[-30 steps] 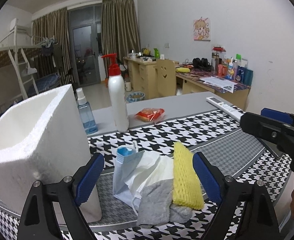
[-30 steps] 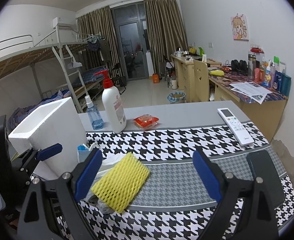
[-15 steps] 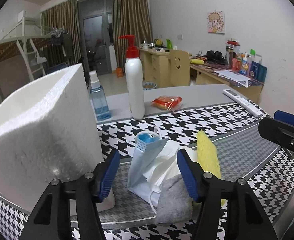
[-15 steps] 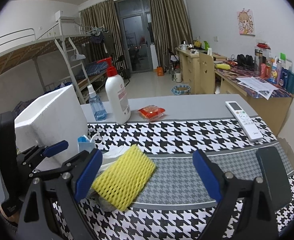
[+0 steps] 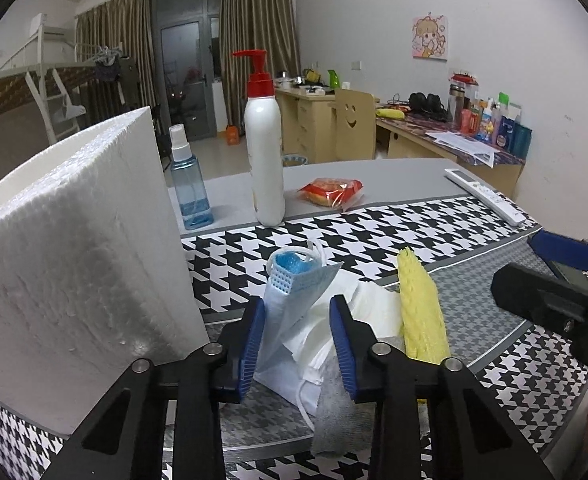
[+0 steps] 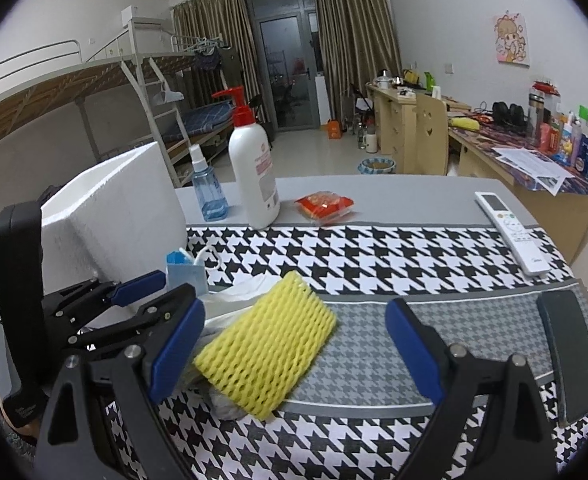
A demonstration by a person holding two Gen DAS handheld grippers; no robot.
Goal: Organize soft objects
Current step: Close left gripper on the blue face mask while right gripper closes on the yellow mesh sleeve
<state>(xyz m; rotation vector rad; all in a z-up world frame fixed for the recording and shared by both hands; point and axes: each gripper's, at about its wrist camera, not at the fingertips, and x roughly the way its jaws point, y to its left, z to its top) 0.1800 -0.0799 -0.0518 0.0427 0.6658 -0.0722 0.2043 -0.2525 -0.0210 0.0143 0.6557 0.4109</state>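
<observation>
Two hand-held grippers over one table (image 6: 394,196) covered by black-and-white houndstooth cloth (image 6: 374,256). Left hand-held gripper (image 5: 297,344) with blue pads closing around pale blue pleated face mask (image 5: 290,296), mask standing up between the jaws, left pad touching its edge, right pad close to white crumpled tissue paper (image 5: 370,308); firm pressing on the mask not possible to confirm. Same left hand-held gripper (image 6: 162,292) seen from the right wrist view at the left side, beside the mask (image 6: 186,272).

Right hand-held gripper (image 6: 294,352) with jaws wide apart, nothing between the pads, hovering low above yellow foam net sleeve (image 6: 268,344). Sleeve lying partly on the tissue paper (image 6: 234,292) and on grey soft cloth (image 6: 224,404), all together in one small pile near the front edge of the table. Grey cloth (image 5: 334,412) under the mask and tissue in the left view, sleeve (image 5: 420,316) just beside at the right.

Big white foam box (image 5: 74,264) standing at the left, very near the pile. Behind: blue clear spray bottle (image 5: 190,184), white pump bottle with red head (image 5: 264,148), red snack packet (image 5: 330,194), white remote control (image 5: 484,196) at the far right, black flat phone (image 6: 570,352) near the right edge.
</observation>
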